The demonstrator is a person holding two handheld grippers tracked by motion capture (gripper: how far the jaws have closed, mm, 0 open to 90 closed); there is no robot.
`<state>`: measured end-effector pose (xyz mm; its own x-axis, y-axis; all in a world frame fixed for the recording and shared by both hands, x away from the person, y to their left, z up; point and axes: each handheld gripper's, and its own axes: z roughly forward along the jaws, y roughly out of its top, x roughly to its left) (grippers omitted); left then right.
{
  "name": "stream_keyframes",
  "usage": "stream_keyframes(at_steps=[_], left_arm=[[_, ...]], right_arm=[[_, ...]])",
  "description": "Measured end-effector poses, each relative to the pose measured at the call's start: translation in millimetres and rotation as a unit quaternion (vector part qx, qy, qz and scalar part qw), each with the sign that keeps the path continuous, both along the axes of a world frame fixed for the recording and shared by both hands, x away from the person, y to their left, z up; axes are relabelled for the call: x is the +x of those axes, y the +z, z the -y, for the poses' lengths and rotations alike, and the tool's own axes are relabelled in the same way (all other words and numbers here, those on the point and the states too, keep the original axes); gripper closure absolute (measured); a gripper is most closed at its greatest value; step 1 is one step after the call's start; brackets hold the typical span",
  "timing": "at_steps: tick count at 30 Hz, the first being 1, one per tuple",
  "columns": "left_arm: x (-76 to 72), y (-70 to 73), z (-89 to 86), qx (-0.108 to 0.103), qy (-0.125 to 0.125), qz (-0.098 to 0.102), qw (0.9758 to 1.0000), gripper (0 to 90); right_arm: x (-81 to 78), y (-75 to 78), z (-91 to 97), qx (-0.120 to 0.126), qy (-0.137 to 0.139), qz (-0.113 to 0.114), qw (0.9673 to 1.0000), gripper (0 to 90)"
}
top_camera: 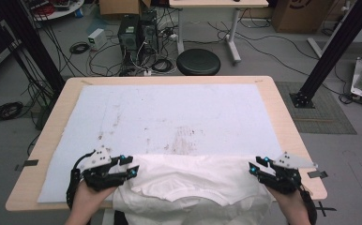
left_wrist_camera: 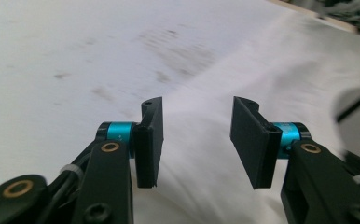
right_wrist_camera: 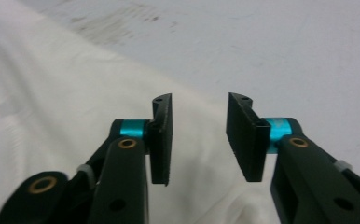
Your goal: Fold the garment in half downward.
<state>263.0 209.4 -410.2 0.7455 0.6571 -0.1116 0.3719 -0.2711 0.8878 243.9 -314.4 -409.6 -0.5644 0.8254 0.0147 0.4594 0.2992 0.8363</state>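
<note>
We note a white cotton T-shirt (top_camera: 188, 185) lying crumpled at the near edge of the light wooden table (top_camera: 282, 112), partly on the stained pale-blue felt mat (top_camera: 169, 112) and partly hanging over the table's front edge. The left gripper (top_camera: 133, 168) sits at the garment's left side, the right gripper (top_camera: 252, 168) at its right side, each held in a hand coming in from the bottom of the high view. In the left gripper view (left_wrist_camera: 197, 140) its jaws stand apart over white fabric, with nothing pinched between the pads. In the right gripper view (right_wrist_camera: 199, 137) we see the same: jaws apart, cloth below them, not clamped. We record dark smudges on the mat beyond the shirt
</note>
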Motion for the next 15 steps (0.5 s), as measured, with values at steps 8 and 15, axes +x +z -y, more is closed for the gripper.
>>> stream_keyframes(at_steps=[8, 15], left_arm=[[48.2, -24.8, 1.1, 0.025, 0.083, -0.074, 0.9934, 44.6], [46.5, -40.5, 3.2, 0.029, 0.100, -0.115, 0.9879, 49.8]], right_arm=[[53.1, -26.5, 10.7, 0.031, -0.076, -0.090, 0.9926, 41.4], [59.0, -36.3, 11.1, 0.025, -0.046, -0.127, 0.9906, 69.9]])
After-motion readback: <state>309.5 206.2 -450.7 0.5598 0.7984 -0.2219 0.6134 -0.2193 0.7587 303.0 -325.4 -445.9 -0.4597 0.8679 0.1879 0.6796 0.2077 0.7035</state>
